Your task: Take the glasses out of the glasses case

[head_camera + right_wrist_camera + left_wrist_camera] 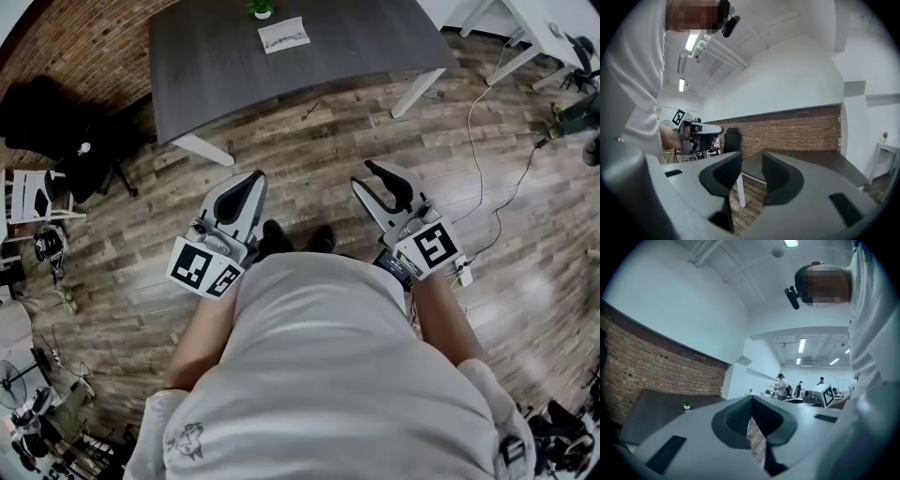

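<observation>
Dark grey table [309, 47], white legs, standing on wood-plank floor [309, 159]. On top, toward far edge: small potted plant [262, 8]; just beside it, flat white rectangular item [283, 35] with dark markings, too small to identify. Remainder of tabletop bare. On floor: thin cable [480, 141] trailing at right of table; small dark object [312, 110] just off table's near edge; black office chair [56, 117] at left; further clutter along left margin, indistinct.
</observation>
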The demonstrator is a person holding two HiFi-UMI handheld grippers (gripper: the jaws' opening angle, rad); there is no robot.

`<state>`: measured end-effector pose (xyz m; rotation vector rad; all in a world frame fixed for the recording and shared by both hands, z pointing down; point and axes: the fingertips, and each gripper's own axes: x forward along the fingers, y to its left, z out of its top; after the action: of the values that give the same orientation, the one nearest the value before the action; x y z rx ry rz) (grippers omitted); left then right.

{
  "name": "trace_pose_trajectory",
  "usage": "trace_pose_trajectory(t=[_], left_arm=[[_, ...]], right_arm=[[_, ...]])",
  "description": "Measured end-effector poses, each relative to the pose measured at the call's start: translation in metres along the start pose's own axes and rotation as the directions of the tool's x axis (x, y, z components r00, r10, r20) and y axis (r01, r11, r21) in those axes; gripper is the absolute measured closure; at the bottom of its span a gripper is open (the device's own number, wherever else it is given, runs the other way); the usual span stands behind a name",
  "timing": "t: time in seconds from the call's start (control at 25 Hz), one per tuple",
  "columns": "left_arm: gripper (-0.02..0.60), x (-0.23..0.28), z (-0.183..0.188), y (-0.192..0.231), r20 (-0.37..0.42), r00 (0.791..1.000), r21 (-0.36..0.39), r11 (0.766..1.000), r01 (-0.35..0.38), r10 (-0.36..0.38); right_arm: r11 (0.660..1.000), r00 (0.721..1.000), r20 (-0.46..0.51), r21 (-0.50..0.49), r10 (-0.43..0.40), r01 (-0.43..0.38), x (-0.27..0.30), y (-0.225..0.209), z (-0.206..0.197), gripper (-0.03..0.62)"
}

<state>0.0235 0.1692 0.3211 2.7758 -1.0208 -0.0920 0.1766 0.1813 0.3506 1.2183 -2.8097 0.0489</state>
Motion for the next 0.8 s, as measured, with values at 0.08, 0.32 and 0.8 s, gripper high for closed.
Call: trace_pose_trajectory(t=[0.08,0.32,0.8], left_arm=[[0.571,0.003,0.0,0.001,-0.007,1.0,0.0,1.0,-0.005,0.005],[0.571,0.021,-0.004,0.007,-0.009,1.0,0.001,1.0,0.008,-0.008],[0.571,0.08,-0.007,0.044,-0.029,0.995,0.004,0.996,0.094,-0.093]], right_arm=[[1.0,1.0,-0.004,0.006,-0.006,0.006,-0.002,-0.005,-0.002,0.45],[0.999,0.999,-0.012,0.014,-0.036,0.036,-0.002,-0.018,-0.01,0.45],[0.994,0.993,-0.029,0.004,-0.113,0.113,0.022,-0.064,-0.012,0.45]])
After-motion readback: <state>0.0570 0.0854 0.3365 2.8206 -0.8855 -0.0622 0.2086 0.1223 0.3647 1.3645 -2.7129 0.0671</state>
